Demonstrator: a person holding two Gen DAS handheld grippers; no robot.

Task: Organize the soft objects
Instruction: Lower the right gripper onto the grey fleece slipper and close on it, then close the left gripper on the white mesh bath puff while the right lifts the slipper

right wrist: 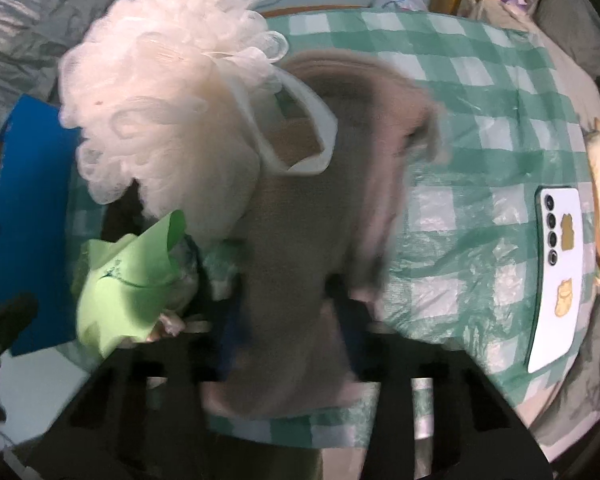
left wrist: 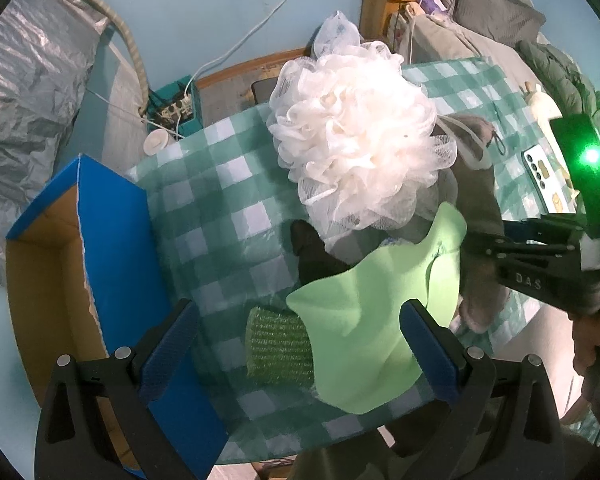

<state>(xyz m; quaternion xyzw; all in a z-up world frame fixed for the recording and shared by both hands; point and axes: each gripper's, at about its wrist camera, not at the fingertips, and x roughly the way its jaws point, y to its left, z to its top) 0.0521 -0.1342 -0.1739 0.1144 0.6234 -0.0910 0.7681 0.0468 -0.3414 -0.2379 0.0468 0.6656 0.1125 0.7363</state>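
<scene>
A white mesh bath pouf lies on a pile of soft things on the green checked tablecloth. A light green cloth, a green scrub sponge and a grey cloth lie there too. My left gripper is open, its blue pads astride the sponge and green cloth. My right gripper is shut on the grey cloth, which hides its fingers; the view is blurred. The pouf and green cloth show at its left.
An open blue cardboard box stands at the table's left edge. A white phone lies at the right. A bed with grey bedding is behind. A silver sheet hangs at the far left.
</scene>
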